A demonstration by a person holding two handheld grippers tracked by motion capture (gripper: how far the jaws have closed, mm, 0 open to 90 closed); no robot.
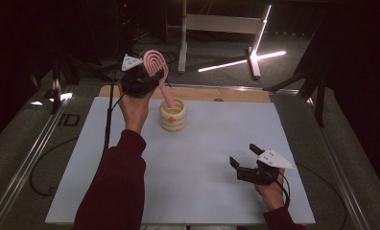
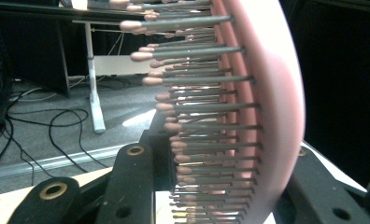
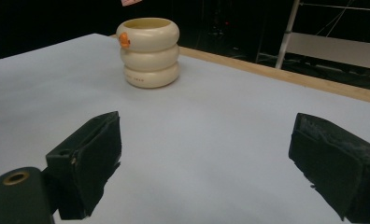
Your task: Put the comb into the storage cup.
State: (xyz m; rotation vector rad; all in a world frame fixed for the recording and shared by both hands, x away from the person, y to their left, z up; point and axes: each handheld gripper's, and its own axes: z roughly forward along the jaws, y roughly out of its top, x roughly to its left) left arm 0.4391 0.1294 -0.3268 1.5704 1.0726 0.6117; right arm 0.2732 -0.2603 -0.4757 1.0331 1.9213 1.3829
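A pink hairbrush (image 1: pixel 155 64) with an arched, slotted head is held upright, my left gripper (image 1: pixel 149 79) shut on its head. Its handle slants down into the mouth of a cream ribbed cup (image 1: pixel 172 115) on the white mat. In the left gripper view the brush (image 2: pixel 267 107) stands close up between the black jaws of the left gripper (image 2: pixel 225 186), bristles pointing left. My right gripper (image 1: pixel 243 155) rests low at the mat's right front, open and holding nothing. From the right gripper (image 3: pixel 211 163) the cup (image 3: pixel 150 52), with a small orange mark, stands ahead to the left.
The white mat (image 1: pixel 202 158) covers the table, with a wooden strip (image 1: pixel 202 92) along its far edge. Metal rails (image 1: pixel 29 158) run along both sides. A stand with bright light strips (image 1: pixel 255 52) and loose cables sit on the floor beyond.
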